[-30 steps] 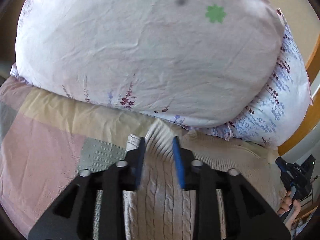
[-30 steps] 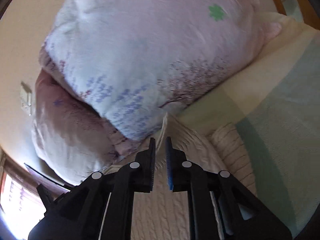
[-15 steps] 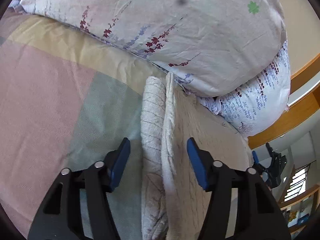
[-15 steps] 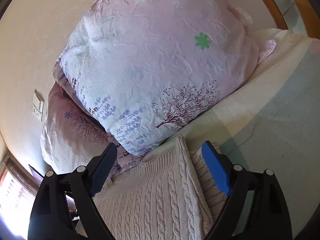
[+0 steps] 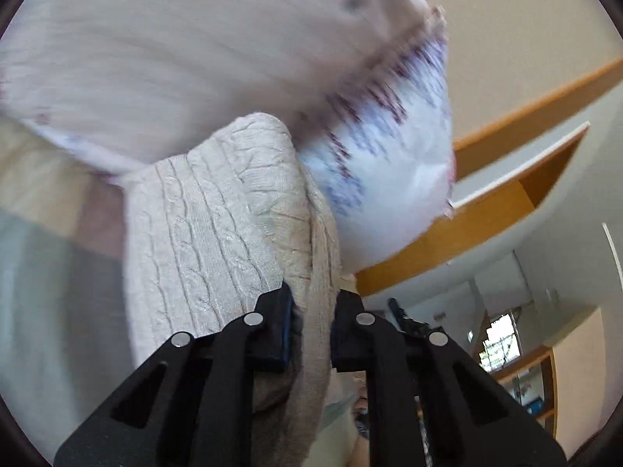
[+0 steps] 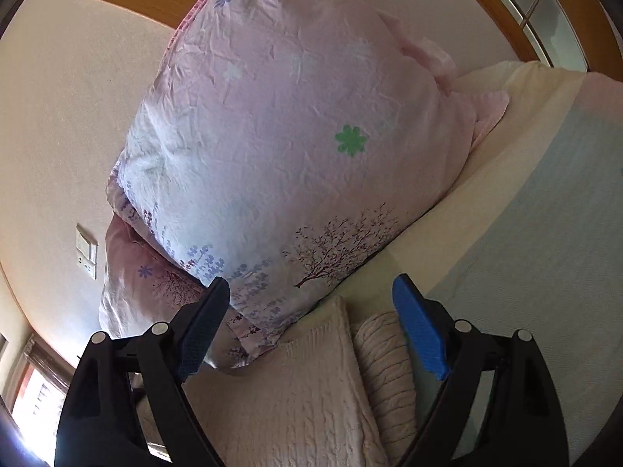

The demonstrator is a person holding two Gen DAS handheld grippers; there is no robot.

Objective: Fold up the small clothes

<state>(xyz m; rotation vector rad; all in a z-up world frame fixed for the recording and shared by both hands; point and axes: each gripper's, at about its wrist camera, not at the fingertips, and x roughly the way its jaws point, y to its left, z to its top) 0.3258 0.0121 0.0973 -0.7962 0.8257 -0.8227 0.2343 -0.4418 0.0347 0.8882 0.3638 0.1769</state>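
Observation:
A cream cable-knit sweater (image 5: 218, 229) lies on the bed against the pillows. My left gripper (image 5: 313, 334) is shut on a raised fold along the sweater's right edge, which stands up between the fingers. In the right wrist view the same sweater (image 6: 307, 397) lies flat below, with a rolled sleeve (image 6: 383, 354) beside it. My right gripper (image 6: 311, 334) is wide open and empty, above the sweater's far edge and close to the pillow.
A large pink floral pillow (image 6: 296, 148) leans on a second pillow (image 6: 144, 284) at the wall, right behind the sweater. The bed has a pastel checked blanket (image 6: 537, 257). A wooden frame (image 5: 486, 194) and a room show to the right.
My left gripper was open over the sweater half a second ago and has shut on its edge fold, with the view swinging. My right gripper opened a second ago and has stayed open, backing off slightly.

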